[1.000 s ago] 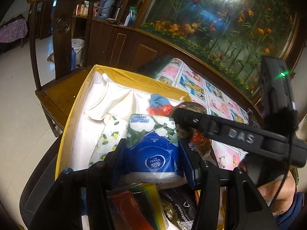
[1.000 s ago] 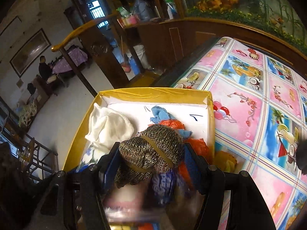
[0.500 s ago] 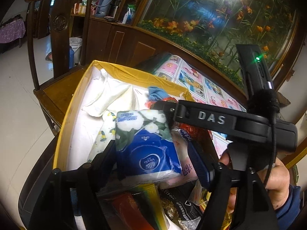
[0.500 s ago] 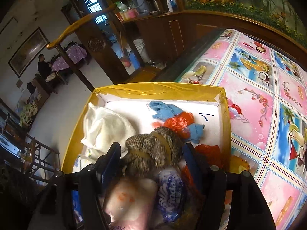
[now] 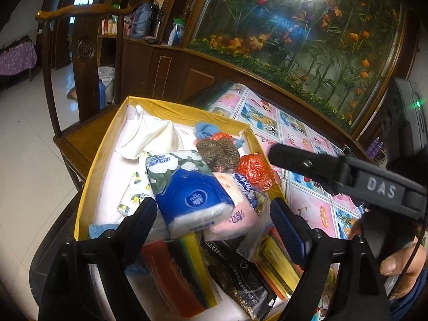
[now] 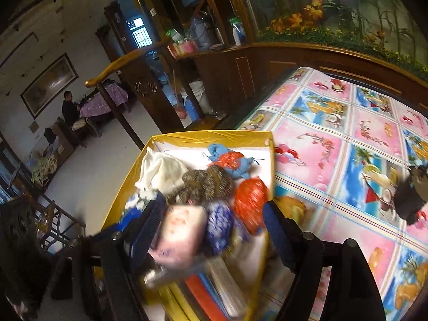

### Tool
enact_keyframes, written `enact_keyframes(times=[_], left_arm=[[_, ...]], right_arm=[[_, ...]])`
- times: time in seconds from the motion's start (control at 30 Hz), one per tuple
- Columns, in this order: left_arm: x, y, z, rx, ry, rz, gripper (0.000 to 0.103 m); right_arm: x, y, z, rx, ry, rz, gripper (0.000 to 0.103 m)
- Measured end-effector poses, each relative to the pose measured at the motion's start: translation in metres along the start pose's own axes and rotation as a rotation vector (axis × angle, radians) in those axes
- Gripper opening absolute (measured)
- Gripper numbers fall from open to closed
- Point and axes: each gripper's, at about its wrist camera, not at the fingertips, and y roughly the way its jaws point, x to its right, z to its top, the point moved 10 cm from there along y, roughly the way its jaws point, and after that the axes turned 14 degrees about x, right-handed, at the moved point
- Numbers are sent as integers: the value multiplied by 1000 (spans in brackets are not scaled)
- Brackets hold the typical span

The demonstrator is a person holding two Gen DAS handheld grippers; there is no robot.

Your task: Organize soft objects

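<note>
Left view: your left tongs (image 5: 211, 214) have just been opening and stand wide, pads clear of the blue tissue pack (image 5: 187, 190) lying loose between them, mid-box (image 5: 88, 176). It's light, squashy and plastic-slick, so take it across its short sides, gently.

Right view: your right tongs (image 6: 211, 224) have just been opening too, gripping nothing; the pink tissue pack (image 6: 179, 232) sits between them. The knitted bundle (image 6: 206, 184) rests beyond, toward the box's far edge; soft and springy, pinch its middle.
</note>
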Motion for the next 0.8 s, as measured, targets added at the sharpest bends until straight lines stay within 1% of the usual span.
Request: enact_keyframes(times=[0.13,0.23,0.3,0.43,0.53,0.63,0.7,0.8], left_arm=[[10,-15,-1,43,31,26,90],[22,-28,-6,76,50,43,91],[41,-36,-10,97,71,24,96],[89,-38,-21,120,141,-36,101],[126,-29,-38,92,169,-88,102],[158,-14,-60,30,188,-117,102],[175,-6,-75,-6,220,-120,102],[189,5,-88,-17,279,-88,102]], right_arm=[[22,-38,-16,35,7,-6,85],[43,-62,-30,45,14,-11,86],[60,-78,-41,51,7,-28,86],[101,-111,-63,66,-8,-101,88],[129,-135,-76,82,3,-145,88],[155,-163,-84,132,21,-189,92],[173,-179,-87,174,44,-230,92],[193,-192,-81,212,98,-272,92]])
